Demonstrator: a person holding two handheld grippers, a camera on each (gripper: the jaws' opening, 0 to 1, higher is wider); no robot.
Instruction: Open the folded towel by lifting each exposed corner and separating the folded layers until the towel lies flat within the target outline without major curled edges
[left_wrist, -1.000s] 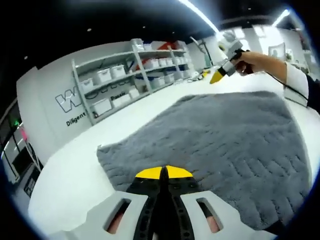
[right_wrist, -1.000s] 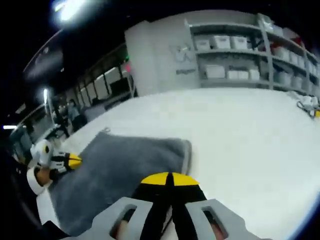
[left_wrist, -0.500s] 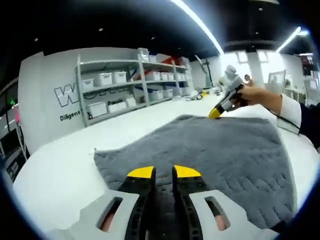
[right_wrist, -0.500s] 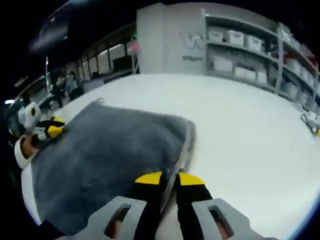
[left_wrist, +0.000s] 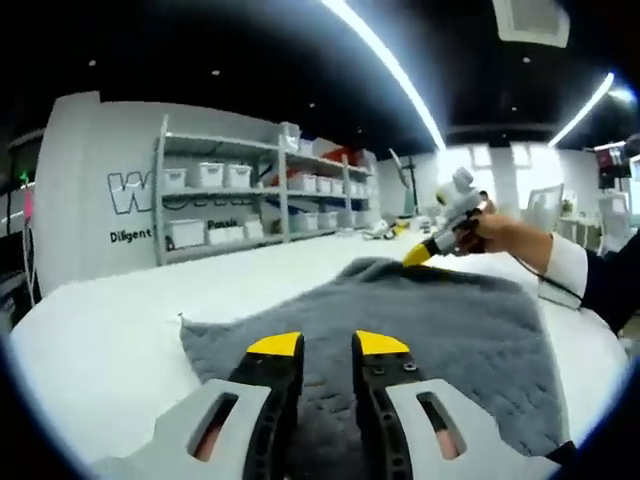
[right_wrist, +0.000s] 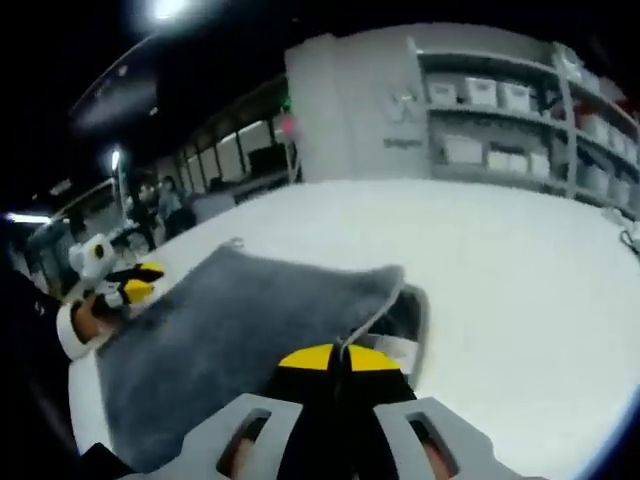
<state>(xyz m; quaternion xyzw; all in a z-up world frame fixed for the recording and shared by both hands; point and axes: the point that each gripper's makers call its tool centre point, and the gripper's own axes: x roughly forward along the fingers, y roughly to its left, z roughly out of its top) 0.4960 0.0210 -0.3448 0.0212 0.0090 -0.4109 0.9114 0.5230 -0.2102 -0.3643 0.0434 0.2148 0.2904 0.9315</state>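
Note:
A grey towel (left_wrist: 455, 315) lies spread on the white table (left_wrist: 95, 345). In the left gripper view my left gripper (left_wrist: 328, 345) hovers open over the towel's near edge, nothing between its yellow-tipped jaws. At the far side a hand holds my right gripper (left_wrist: 418, 254) at the towel's far corner, which bulges upward. In the right gripper view my right gripper (right_wrist: 335, 357) is shut on the towel's corner; the grey towel (right_wrist: 225, 325) rises there, its edge curling up off the table (right_wrist: 520, 290). The left gripper (right_wrist: 135, 282) shows at the towel's far left edge.
Metal shelves (left_wrist: 235, 205) with white bins stand along the wall beyond the table, also seen as shelves (right_wrist: 490, 120) in the right gripper view. Bare white tabletop surrounds the towel. People (right_wrist: 165, 195) stand far off behind the left side.
My left gripper went from shut to open over the towel's near edge. My right gripper opened briefly, then shut on the far corner and raised it off the table.

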